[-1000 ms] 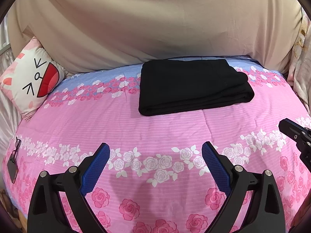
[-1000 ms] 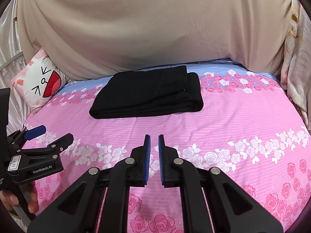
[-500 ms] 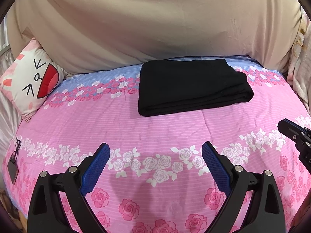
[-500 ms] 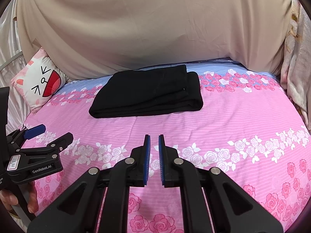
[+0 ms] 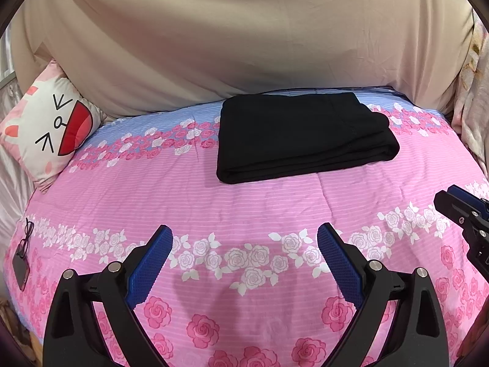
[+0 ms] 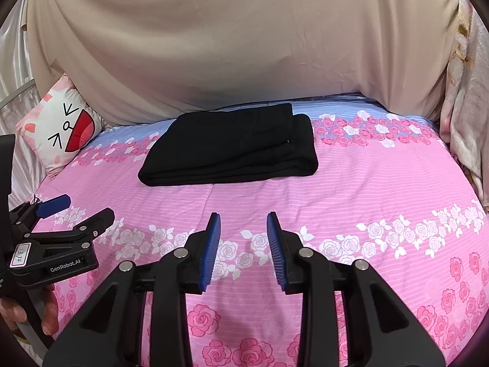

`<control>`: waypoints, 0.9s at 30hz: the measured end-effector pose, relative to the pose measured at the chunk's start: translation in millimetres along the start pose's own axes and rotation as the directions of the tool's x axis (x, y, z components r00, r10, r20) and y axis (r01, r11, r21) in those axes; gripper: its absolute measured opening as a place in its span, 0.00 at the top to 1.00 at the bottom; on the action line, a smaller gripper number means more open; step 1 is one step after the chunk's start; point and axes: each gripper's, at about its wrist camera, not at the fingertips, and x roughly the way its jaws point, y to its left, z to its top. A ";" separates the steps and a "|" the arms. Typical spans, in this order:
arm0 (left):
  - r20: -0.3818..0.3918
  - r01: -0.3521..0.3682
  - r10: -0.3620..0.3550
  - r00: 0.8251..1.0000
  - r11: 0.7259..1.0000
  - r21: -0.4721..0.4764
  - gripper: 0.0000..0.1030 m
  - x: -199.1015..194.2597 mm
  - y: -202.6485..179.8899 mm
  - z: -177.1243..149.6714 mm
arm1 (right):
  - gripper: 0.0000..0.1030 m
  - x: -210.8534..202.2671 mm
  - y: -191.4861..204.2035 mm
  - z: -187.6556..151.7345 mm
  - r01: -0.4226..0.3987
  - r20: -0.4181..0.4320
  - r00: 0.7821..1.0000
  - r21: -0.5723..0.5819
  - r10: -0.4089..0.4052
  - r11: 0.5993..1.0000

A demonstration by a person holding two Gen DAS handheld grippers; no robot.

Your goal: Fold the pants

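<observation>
So the only real change here: the right tool (image 6: pixel 243 229) has just been opening its jaws, from nearly pinched together to a narrow gap, nothing between them. The left tool (image 5: pixel 244 244) sits spread wide, also empty. The black pants (image 5: pixel 301 136) lie well ahead of both tools on the bed (image 5: pixel 275 214), already a neat folded rectangle up by the beige cover (image 5: pixel 244 36). Looks to me like the folding's done and this is just letting go.
</observation>
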 end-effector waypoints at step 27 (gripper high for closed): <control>-0.030 0.036 -0.036 0.999 0.999 -0.007 0.09 6.3 5.8 -0.2 | 0.47 2.8 -0.1 -0.2 0.007 0.000 1.000 -0.010 -0.007 1.000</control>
